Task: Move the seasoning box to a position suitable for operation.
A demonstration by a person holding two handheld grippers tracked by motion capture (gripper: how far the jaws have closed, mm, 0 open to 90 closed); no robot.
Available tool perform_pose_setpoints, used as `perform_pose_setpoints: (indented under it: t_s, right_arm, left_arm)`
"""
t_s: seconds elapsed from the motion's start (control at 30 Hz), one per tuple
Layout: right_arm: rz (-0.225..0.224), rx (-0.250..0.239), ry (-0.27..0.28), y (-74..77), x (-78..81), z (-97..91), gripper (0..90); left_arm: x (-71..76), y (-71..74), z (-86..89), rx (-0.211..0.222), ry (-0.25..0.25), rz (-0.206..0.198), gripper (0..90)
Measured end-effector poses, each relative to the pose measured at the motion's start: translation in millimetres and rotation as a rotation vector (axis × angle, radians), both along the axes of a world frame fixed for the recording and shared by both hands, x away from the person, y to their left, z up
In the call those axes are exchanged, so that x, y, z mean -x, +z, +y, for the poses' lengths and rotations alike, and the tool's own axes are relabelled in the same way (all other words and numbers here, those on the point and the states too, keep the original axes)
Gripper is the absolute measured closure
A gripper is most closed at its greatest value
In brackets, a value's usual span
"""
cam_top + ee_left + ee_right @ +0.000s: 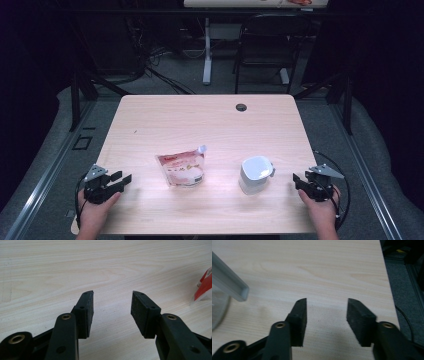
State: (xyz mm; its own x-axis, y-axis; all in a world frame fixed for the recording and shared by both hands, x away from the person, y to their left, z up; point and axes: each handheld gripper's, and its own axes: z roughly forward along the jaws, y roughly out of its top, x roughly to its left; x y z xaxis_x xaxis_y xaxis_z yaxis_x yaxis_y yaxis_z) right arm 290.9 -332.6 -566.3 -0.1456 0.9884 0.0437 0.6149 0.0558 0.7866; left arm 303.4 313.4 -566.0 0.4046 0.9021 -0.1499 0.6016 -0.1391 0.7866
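Both grippers rest at the near corners of the table (210,120), nothing picked up yet; I judge this the starting position before a first reach.

Left gripper (121,181): jaws stand wide apart with bare wood between the pads (88,312), nothing held. The pouch (182,167) lies flat, well ahead of these jaws and off to their right; its red-and-white corner (205,286) shows at the right edge of the left gripper view.

Right gripper (298,181): jaws spread wide, empty, pads (359,320) clear of everything. The white cup (255,175) stands upright near these jaws, to their left; its pale translucent rim (230,282) enters the right gripper view at upper left.

Pouch and cup sit apart, neither touched.

Next move, by my reading: each gripper must travel inward, the right closing on the cup wall, the left on a pouch edge near the spout.

Printing on the pouch is red, too small to read.
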Motion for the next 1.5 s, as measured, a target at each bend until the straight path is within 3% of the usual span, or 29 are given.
perform_pose_setpoints:
  t_s: [0.03, 0.1, 0.17, 0.43, 0.53, 0.73, 0.9, 1.03, 1.23, 1.5]
  right_arm:
    - [0.0, -0.051, 0.015, 2.1, 4.2, -3.5, 57.0]
    - [-0.016, -0.107, 0.037, 4.9, 8.7, -6.1, 59.4]
    - [-0.031, -0.125, 0.059, 8.5, 11.7, -6.1, 59.2]
    - [-0.042, -0.101, 0.074, 12.5, 12.7, 1.5, 56.2]
    - [-0.051, -0.055, 0.085, 15.6, 15.3, 7.2, 57.5]
    - [-0.072, -0.087, 0.127, 21.0, 18.7, 12.4, 66.6]
    - [-0.099, -0.08, 0.131, 24.4, 19.9, 14.6, 67.8]
    - [-0.094, -0.075, 0.14, 24.7, 18.3, 16.8, 67.3]
    - [-0.087, -0.075, 0.145, 24.8, 17.9, 18.5, 66.1]
    - [-0.098, -0.095, 0.163, 26.7, 17.5, 21.4, 66.6]
  left_arm:
    - [-0.3, 0.1, -1.0, -0.005, -0.003, 0.002, 53.5]
    - [-1.7, 0.5, -3.1, -0.014, -0.012, 0.008, 53.9]
    - [-2.6, 2.2, -5.2, -0.011, -0.002, 0.012, 54.2]
    - [0.6, 7.7, -14.6, -0.019, -0.031, -0.011, 54.6]
    - [2.7, 11.7, -20.8, -0.017, -0.056, -0.019, 54.7]
    - [6.4, 19.8, -33.6, 0.008, -0.104, -0.029, 53.1]
    - [10.7, 28.9, -45.5, 0.006, -0.146, -0.055, 53.0]
    - [13.8, 39.9, -55.5, -0.015, -0.154, -0.059, 55.6]
    - [20.1, 59.1, -74.3, -0.005, -0.224, -0.085, 56.9]
    - [23.2, 64.7, -87.7, -0.005, -0.262, -0.092, 55.7]
